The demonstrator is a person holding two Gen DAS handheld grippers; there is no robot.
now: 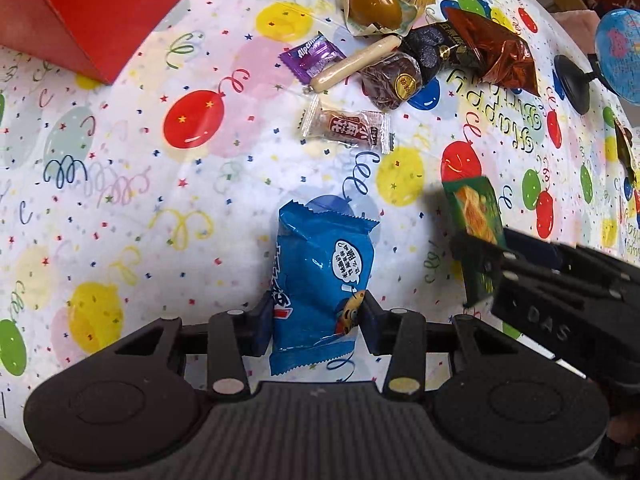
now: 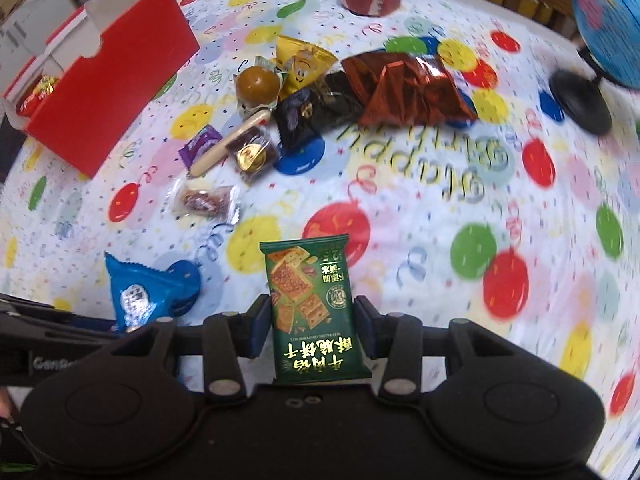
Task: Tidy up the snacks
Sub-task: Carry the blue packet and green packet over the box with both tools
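Over the balloon-print bench [image 1: 120, 200], the left wrist view shows the left gripper [image 1: 316, 320] pinching a blue packet [image 1: 320, 276], lifted clear of the cloth, with loose snacks [image 1: 384, 60] and a red box [image 1: 100, 20] beyond. From the right wrist view, the right gripper [image 2: 312, 326] pinches a green biscuit packet [image 2: 312, 308] above the bench, the box [image 2: 116, 80] lying far left.

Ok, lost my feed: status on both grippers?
Left gripper shut on blue packet. Right gripper shut on green packet. Red box open, path clear.
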